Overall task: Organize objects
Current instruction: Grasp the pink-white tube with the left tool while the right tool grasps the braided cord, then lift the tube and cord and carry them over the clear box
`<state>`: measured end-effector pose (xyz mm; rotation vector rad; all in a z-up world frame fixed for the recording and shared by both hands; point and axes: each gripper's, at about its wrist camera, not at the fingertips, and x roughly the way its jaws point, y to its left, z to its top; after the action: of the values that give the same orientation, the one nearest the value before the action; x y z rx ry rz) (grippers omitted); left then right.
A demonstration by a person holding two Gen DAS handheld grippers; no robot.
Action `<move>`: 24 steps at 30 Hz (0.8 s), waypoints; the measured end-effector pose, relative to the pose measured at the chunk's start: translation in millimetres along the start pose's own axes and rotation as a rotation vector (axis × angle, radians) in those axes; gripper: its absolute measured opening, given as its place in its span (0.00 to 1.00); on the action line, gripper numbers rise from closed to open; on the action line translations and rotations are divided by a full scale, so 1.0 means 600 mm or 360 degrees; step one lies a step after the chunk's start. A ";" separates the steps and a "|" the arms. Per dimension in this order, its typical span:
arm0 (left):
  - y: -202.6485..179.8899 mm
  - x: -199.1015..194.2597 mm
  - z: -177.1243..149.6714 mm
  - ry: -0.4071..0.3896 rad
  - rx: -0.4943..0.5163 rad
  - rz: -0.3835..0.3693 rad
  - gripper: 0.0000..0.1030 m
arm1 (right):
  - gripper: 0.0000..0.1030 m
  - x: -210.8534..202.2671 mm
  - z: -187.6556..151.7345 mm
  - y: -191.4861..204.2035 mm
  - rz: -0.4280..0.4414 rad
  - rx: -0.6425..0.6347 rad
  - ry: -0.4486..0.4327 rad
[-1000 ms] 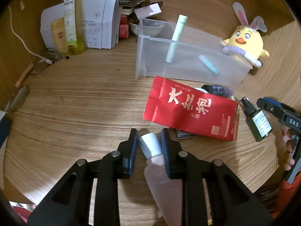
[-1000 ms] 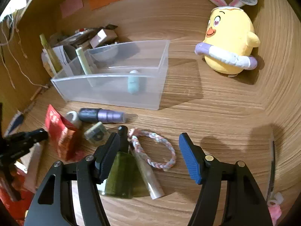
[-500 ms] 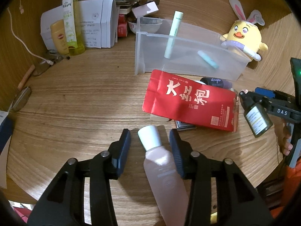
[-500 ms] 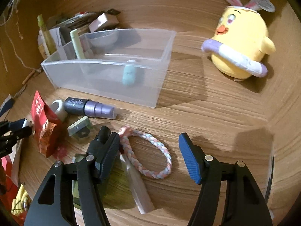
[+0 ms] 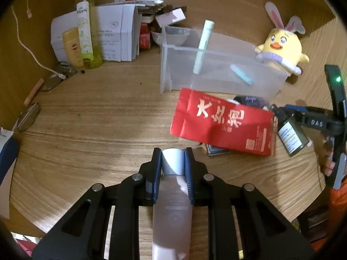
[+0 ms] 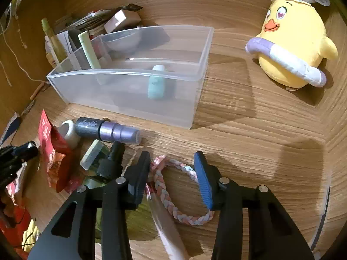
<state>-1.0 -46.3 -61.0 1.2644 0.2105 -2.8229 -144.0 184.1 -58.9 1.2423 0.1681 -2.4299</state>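
On wooden desk (image 5: 86, 130): left gripper (image 5: 172, 160) clamped on pink bottle (image 5: 172, 212) by cap. Right gripper (image 6: 172, 173) jaws apart, straddling braided loop (image 6: 173, 205). Clear bin (image 6: 134, 91) beyond, near red pouch (image 5: 223, 123).

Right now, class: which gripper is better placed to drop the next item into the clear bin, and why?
The left gripper: its jaws are closed on the pink bottle, ready to carry to the clear bin. The right gripper is open, holding nothing, above the braided bracelet.
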 end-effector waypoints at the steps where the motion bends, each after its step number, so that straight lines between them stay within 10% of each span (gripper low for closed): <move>1: 0.000 -0.003 0.003 -0.0010 -0.0002 -0.0003 0.20 | 0.34 -0.001 0.000 0.001 -0.0005 -0.0003 -0.0001; 9: -0.004 -0.032 0.029 -0.0105 -0.0027 -0.0055 0.20 | 0.15 0.005 0.001 0.013 -0.0074 -0.0058 -0.0018; 24: -0.018 -0.074 0.092 -0.0287 -0.0016 -0.0110 0.20 | 0.14 -0.073 0.019 0.005 -0.0062 0.0010 -0.0254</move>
<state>-13.1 -44.4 9.5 1.0112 0.2656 -2.9685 -128.5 191.3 -17.0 1.0508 0.1400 -2.5520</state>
